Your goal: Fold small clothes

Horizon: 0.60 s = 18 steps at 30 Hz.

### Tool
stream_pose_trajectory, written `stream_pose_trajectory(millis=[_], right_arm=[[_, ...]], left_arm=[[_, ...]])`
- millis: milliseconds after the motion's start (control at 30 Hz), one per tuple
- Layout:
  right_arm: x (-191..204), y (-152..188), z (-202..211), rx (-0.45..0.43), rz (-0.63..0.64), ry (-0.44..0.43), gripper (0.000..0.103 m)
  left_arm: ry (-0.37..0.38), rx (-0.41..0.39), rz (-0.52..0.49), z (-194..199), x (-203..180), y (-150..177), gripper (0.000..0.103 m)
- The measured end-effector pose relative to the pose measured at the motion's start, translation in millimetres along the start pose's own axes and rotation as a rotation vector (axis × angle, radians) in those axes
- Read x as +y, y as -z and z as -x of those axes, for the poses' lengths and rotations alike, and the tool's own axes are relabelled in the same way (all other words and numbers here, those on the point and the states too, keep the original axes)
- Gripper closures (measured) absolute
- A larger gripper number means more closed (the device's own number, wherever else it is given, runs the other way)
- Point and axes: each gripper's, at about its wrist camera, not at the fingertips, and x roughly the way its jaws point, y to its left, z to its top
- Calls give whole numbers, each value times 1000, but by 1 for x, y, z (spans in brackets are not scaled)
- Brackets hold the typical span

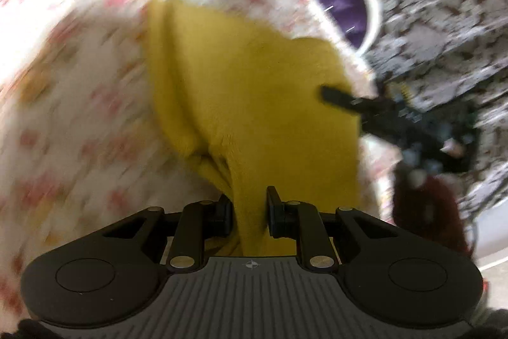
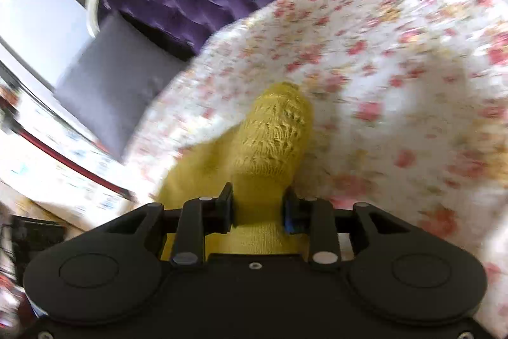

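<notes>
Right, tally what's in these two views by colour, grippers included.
Yellow: 1, knitted garment
Floral: 1, bedspread
Purple: 1, headboard
Grey: 1, pillow
Black: 2, left hand-held gripper, right hand-held gripper
Total: 6

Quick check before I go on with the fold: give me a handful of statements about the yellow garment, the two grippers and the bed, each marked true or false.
1. The left gripper has yellow garment fabric between its fingers. True.
2. The right gripper is empty. False: its fingers are closed on the knitted yellow cloth.
3. The bedspread under the garment is plain blue. False: it is white with a pink and orange flower print.
4. The left wrist view shows the other gripper at the garment's right edge. True.
5. The headboard is purple, tufted, with a white frame. True.
6. The garment lies flat, neatly folded. False: it is bunched and gripped at two places.
</notes>
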Motion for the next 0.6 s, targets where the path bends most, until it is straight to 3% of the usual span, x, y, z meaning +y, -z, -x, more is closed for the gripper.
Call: stream_pose_trajectory(millis=[100,200,300,467,600], right_arm=[[4,8,5,-24,81,141,48],[11,9,10,-67,105,182,47],[23,6,22,-167,147,177,47],[40,-2,25,-263,234,171,46],[49,-4,3,-255,296,205,46]], left_arm=[[-3,-16,10,6,10,13,84],[-65,-15,-62,14,0,15,84],[-113,-15,-171,28,-20,11,84],[-101,-195,-273,60,-48,-24,77],[-195,-314,-291,43,-62,-67,76]])
